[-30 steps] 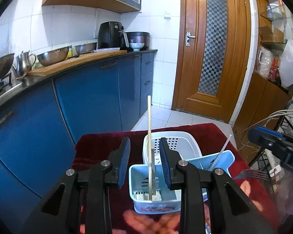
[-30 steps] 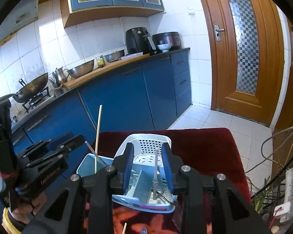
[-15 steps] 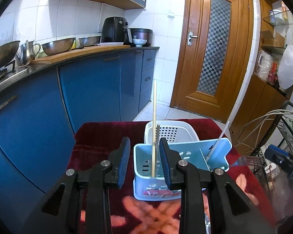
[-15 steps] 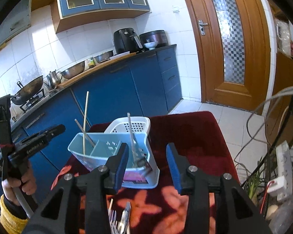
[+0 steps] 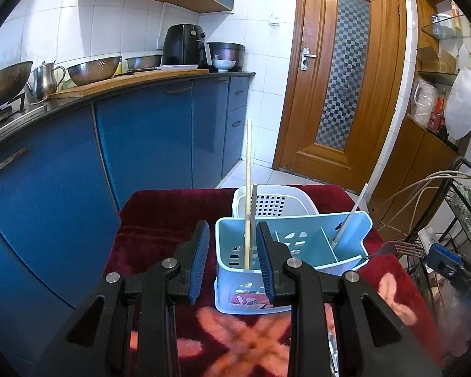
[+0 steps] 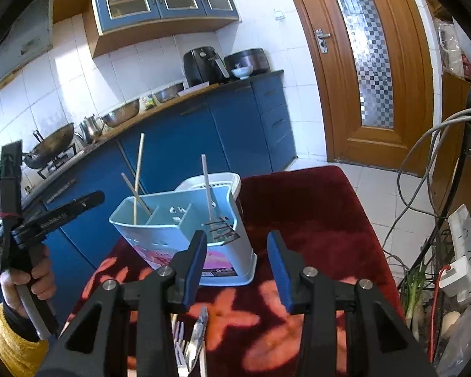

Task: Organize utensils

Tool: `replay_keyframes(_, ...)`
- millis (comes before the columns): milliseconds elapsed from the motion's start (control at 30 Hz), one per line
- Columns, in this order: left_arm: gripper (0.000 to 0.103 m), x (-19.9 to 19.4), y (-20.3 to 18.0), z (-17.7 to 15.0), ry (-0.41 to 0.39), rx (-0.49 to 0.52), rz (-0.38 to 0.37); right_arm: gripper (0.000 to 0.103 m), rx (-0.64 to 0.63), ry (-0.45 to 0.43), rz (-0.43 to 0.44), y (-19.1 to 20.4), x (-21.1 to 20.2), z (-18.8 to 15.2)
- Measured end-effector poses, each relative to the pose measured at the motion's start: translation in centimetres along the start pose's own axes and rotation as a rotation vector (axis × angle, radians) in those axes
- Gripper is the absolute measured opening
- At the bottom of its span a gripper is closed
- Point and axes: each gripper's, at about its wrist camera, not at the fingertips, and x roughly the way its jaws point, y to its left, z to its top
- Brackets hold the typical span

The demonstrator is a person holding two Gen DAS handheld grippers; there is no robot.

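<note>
A light-blue divided caddy (image 5: 301, 245) (image 6: 172, 235) stands on the red flowered cloth (image 5: 160, 213), with a white perforated basket (image 5: 276, 201) (image 6: 216, 182) just behind it. A wooden chopstick (image 5: 248, 188) (image 6: 138, 176) stands upright in its left compartment. In the right compartment leans a white stick (image 5: 351, 213) (image 6: 207, 188), and a fork (image 5: 395, 246) (image 6: 219, 231) pokes its tines over the rim. My left gripper (image 5: 232, 260) is open just before the caddy's left corner, holding nothing. My right gripper (image 6: 237, 260) is open short of the caddy, empty.
Several loose forks (image 6: 179, 336) and a knife (image 6: 199, 326) lie on the cloth under my right gripper. A hand (image 6: 25, 282) in a yellow sleeve holds the left gripper. Blue cabinets (image 5: 141, 157) run along the left. Cables and a power strip (image 6: 461, 251) crowd the right.
My right gripper opened, let go of the utensil in the caddy and drew back and down. The left gripper backed off slightly, so the caddy now sits right of its fingers.
</note>
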Motion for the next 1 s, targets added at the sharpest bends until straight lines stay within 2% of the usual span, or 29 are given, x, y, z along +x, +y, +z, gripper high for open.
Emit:
replay_keyframes(300, 0.031, 0.1, -0.1, -0.1, 0.004, -0.006, -0.009, 0.043, -0.087, 0.052, -0.010, 1.1, 2.2, -0.3)
replay_keyframes(467, 0.031, 0.0, -0.3, 0.3, -0.007, 0.010, -0.009, 0.042, -0.110, 0.024, 0.001, 1.4, 3.7, 0.2)
replay_keyframes(500, 0.031, 0.2, -0.4, 0.5, -0.009, 0.015, -0.007, 0.039, -0.109, 0.013, 0.006, 1.4, 3.8, 0.4)
replay_keyframes(567, 0.031, 0.5, -0.5, 1.0, -0.015, 0.025, 0.002, 0.017, -0.109, 0.003, 0.015, 1.6, 4.0, 0.8)
replay_keyframes(767, 0.031, 2.2, -0.5, 3.1, -0.027, 0.026, -0.006, 0.011, -0.123, -0.035, -0.019, 2.2, 4.3, 1.9)
replay_keyframes(1000, 0.031, 5.6, -0.8, 5.8, -0.015, 0.032, -0.002, 0.009, -0.123, -0.058, -0.038, 2.4, 4.9, 4.4)
